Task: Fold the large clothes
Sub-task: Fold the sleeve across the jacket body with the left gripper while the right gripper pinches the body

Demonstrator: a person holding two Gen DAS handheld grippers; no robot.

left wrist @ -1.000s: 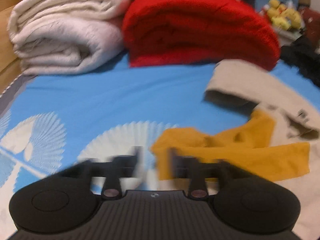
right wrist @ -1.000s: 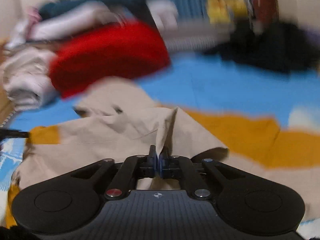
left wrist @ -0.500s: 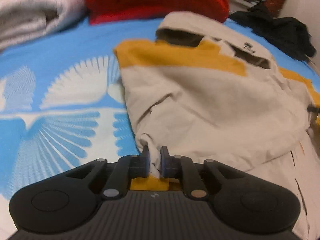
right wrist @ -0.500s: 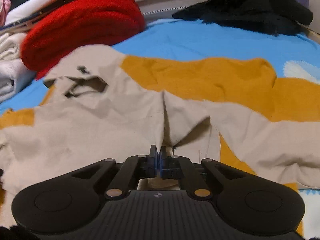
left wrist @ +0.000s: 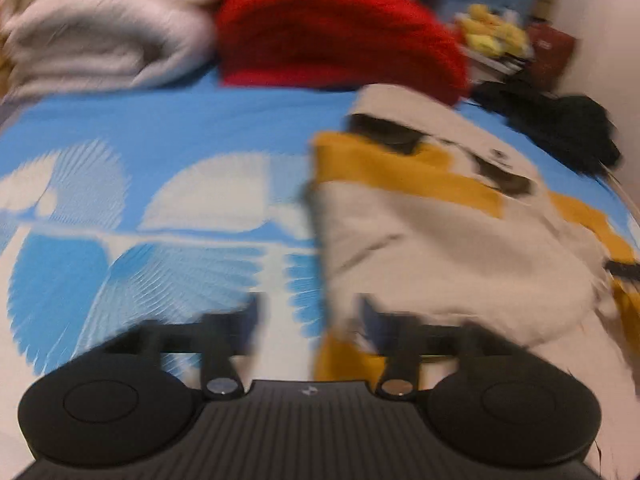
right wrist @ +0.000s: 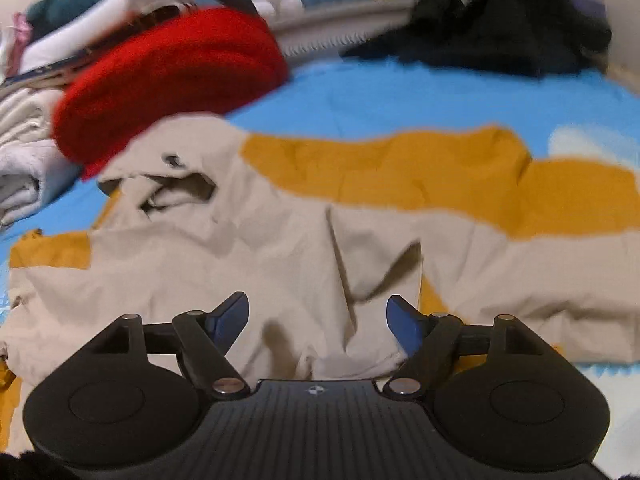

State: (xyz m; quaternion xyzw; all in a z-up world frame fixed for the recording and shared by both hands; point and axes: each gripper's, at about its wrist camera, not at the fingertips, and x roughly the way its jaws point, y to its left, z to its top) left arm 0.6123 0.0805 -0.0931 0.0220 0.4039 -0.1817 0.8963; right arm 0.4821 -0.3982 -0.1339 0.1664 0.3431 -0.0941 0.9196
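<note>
Right wrist view: right gripper (right wrist: 318,312) gapes wide, empty, above the beige-and-mustard jacket (right wrist: 280,248) spread on the blue sheet (right wrist: 400,96). Left gripper (left wrist: 308,316), blurred, also wide apart, grips nothing at the jacket's edge.

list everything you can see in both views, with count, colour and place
jacket: 1, beige with mustard panels, spread on the bed, centre
bedsheet: 1, blue with white fan print, under everything
red blanket: 1, red, folded at the far side
pale blankets: stack, cream, far left
black clothing: pile, black, far right
yellow plush toys: count unclear, yellow, far right background
left gripper: 1, black, open at the jacket's left edge
right gripper: 1, black with blue pads, open above the jacket
</note>
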